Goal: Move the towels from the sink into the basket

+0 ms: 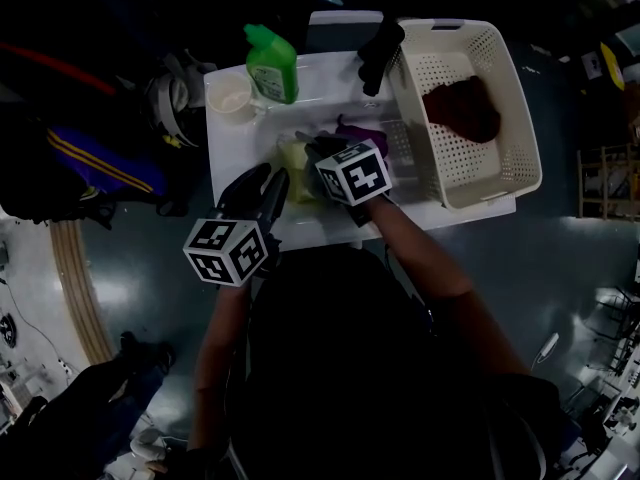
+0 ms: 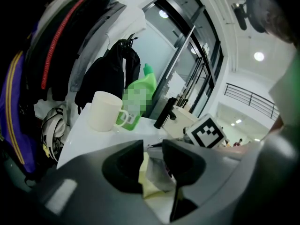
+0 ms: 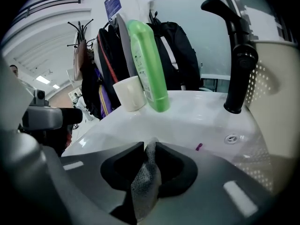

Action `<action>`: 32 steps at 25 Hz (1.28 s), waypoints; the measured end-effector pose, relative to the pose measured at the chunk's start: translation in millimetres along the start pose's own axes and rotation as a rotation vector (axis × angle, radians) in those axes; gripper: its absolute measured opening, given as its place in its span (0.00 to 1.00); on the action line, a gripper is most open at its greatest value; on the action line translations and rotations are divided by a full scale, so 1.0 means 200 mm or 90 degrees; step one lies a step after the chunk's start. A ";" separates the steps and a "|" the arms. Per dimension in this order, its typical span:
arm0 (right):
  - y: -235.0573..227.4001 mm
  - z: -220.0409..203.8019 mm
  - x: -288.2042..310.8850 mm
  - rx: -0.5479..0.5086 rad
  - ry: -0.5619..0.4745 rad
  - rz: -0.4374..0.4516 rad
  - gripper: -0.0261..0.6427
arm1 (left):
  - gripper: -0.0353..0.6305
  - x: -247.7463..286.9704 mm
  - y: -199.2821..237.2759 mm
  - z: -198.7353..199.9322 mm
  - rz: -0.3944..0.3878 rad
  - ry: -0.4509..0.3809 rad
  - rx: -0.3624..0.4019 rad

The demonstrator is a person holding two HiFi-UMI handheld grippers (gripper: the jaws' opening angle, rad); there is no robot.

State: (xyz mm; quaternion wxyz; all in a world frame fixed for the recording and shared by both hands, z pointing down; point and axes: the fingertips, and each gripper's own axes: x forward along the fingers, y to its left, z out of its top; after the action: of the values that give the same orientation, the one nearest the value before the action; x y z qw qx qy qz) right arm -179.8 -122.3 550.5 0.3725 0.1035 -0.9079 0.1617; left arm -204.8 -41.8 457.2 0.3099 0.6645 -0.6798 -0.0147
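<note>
Jaws of the right gripper (image 3: 149,148) pinch a grey towel (image 3: 146,184) over the sink (image 3: 201,123). The left gripper (image 2: 153,149) stands part-open, gripping nothing.

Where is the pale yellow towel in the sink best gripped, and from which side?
Probably pinch the raised fold of the pale yellow cloth towel nearest the left gripper, coming from the person's side. It lies crumpled, so a fold stands up there, and the right gripper, shut on the grey mesh towel, crowds its right side.
</note>
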 end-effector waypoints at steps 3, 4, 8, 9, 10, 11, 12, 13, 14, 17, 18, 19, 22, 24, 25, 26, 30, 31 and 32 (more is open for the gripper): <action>0.00 0.01 0.00 0.015 -0.008 0.015 0.18 | 0.24 0.01 -0.02 -0.01 -0.006 0.002 0.003; 0.00 0.00 0.00 0.019 -0.006 0.020 0.21 | 0.24 0.01 -0.03 -0.01 -0.008 0.003 0.004; -0.01 0.02 -0.01 0.029 -0.010 0.014 0.22 | 0.24 0.02 -0.06 -0.02 -0.014 0.009 0.008; -0.01 0.03 -0.01 0.032 -0.013 0.013 0.22 | 0.24 0.02 -0.06 -0.02 -0.014 0.010 0.009; -0.01 0.03 -0.01 0.034 -0.014 0.012 0.22 | 0.24 0.02 -0.06 -0.02 -0.014 0.010 0.009; -0.02 0.03 -0.01 0.034 -0.013 0.010 0.22 | 0.24 0.02 -0.06 -0.02 -0.013 0.011 0.009; -0.03 0.03 0.00 0.034 -0.010 0.006 0.22 | 0.24 0.02 -0.05 -0.02 -0.013 0.010 0.009; -0.03 0.03 0.00 0.033 -0.007 0.001 0.21 | 0.24 0.02 -0.05 -0.02 -0.012 0.010 0.010; -0.04 0.03 0.00 0.032 -0.006 -0.003 0.14 | 0.24 0.02 -0.05 -0.02 -0.012 0.010 0.009; -0.03 0.05 -0.03 0.038 -0.015 -0.003 0.06 | 0.24 0.02 -0.06 -0.01 -0.014 0.008 0.010; -0.03 0.05 -0.04 0.039 -0.019 0.000 0.06 | 0.24 0.02 -0.06 -0.01 -0.015 0.008 0.010; -0.03 0.05 -0.05 0.040 -0.022 0.001 0.06 | 0.24 0.02 -0.06 -0.01 -0.016 0.008 0.010; -0.02 0.07 -0.10 0.034 -0.039 0.007 0.05 | 0.24 0.03 -0.06 -0.01 -0.016 0.006 0.012; -0.01 0.11 -0.14 0.027 -0.055 0.016 0.05 | 0.24 0.04 -0.06 0.00 -0.017 0.006 0.013; 0.00 0.12 -0.17 0.023 -0.064 0.020 0.05 | 0.24 0.04 -0.06 0.00 -0.018 0.006 0.013; 0.01 0.14 -0.19 0.018 -0.074 0.024 0.05 | 0.24 0.04 -0.06 0.00 -0.018 0.006 0.014; 0.05 0.21 -0.29 0.000 -0.121 0.053 0.05 | 0.24 0.05 -0.07 -0.01 -0.020 0.008 0.017; 0.06 0.23 -0.32 -0.003 -0.131 0.060 0.05 | 0.24 0.06 -0.07 -0.01 -0.020 0.009 0.018; 0.07 0.24 -0.34 -0.006 -0.141 0.064 0.05 | 0.24 0.06 -0.08 -0.01 -0.021 0.009 0.018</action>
State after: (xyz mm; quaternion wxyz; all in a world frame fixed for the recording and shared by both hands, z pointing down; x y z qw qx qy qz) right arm -167.6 -122.7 467.8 0.2618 0.0730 -0.9484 0.1635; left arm -188.8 -53.7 457.6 0.3052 0.6801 -0.6666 -0.0053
